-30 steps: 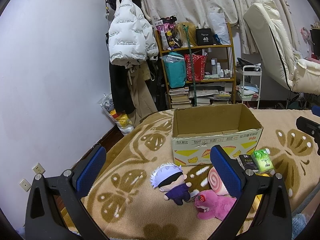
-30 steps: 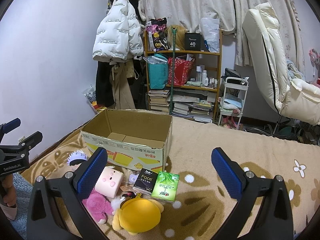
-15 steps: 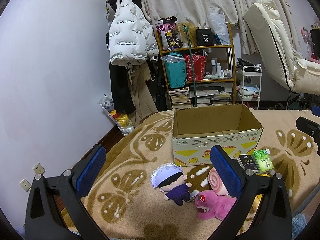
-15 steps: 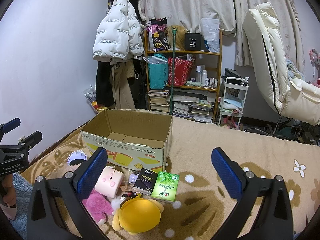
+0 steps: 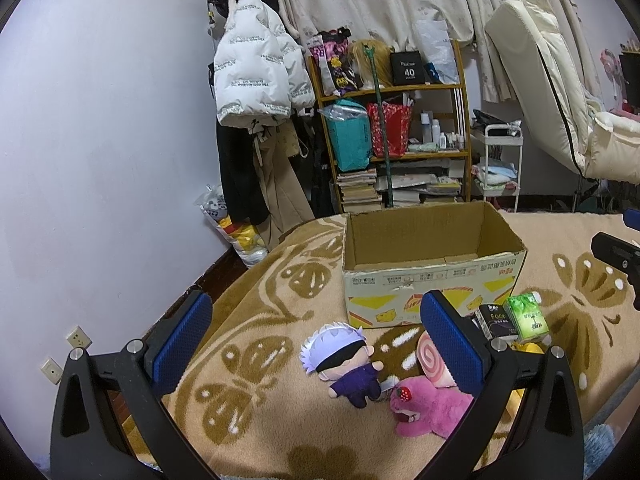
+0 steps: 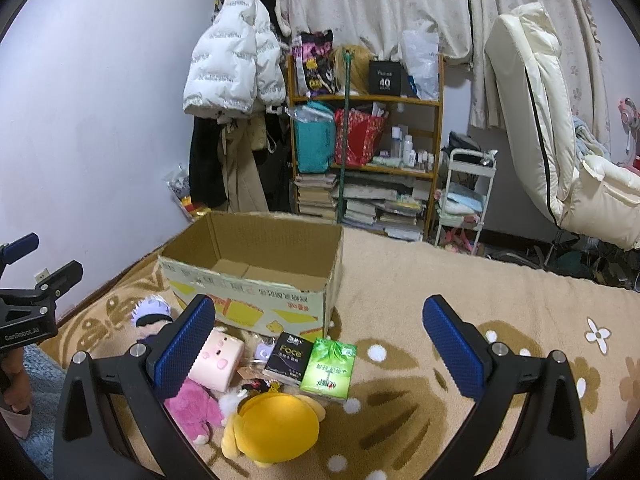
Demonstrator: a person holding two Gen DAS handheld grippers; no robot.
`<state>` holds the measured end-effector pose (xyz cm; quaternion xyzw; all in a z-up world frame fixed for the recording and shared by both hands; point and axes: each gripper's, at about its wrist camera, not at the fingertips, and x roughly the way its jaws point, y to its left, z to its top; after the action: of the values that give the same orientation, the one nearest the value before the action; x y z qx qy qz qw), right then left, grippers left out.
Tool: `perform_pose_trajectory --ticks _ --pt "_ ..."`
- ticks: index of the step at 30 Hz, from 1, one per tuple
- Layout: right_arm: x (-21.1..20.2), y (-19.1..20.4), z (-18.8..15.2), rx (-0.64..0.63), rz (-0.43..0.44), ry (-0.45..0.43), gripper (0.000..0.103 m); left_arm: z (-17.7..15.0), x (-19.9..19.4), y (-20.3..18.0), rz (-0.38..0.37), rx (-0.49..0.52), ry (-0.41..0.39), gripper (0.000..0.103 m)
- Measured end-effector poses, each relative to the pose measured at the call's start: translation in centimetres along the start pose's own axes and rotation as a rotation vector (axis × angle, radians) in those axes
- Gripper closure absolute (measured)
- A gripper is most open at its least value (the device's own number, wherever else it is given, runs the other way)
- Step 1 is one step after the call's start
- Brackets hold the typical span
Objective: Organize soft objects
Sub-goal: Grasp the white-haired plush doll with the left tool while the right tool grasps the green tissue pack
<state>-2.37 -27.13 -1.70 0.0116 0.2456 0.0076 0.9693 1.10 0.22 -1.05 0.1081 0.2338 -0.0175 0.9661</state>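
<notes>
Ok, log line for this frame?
left gripper: open, empty | right gripper: open, empty | cardboard box: empty | plush toys: on blanket

Both claws look the same: left claw [image 5: 316,338] and right claw [image 6: 320,340] have matte black frames, silver screws, blue dimpled finger pads [image 6: 186,346]. White "GenRobot.AI" lettering on the left one.

White puffer jacket [image 5: 256,76] hanging beside cluttered wooden shelf [image 5: 400,128]; cream curtains [image 6: 380,4] behind.
</notes>
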Motion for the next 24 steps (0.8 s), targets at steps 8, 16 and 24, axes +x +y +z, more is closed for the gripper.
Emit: perform_pose_trajectory --ticks 8,16,24 --pt "3.0 -0.8 -0.2 0.031 -0.014 0.103 0.0 0.6 3.3 -1.1 0.014 0.021 0.098 0.0" --pt "5.7 -2.1 -0.4 0.099 -0.006 0.163 0.0 0.9 5.9 -1.9 0.02 0.054 0.167 0.0" --pt "8.6 -1.8 -0.7 0.095 -0.027 0.244 0.0 0.4 10.0 -2.5 0.036 0.065 0.25 0.0"
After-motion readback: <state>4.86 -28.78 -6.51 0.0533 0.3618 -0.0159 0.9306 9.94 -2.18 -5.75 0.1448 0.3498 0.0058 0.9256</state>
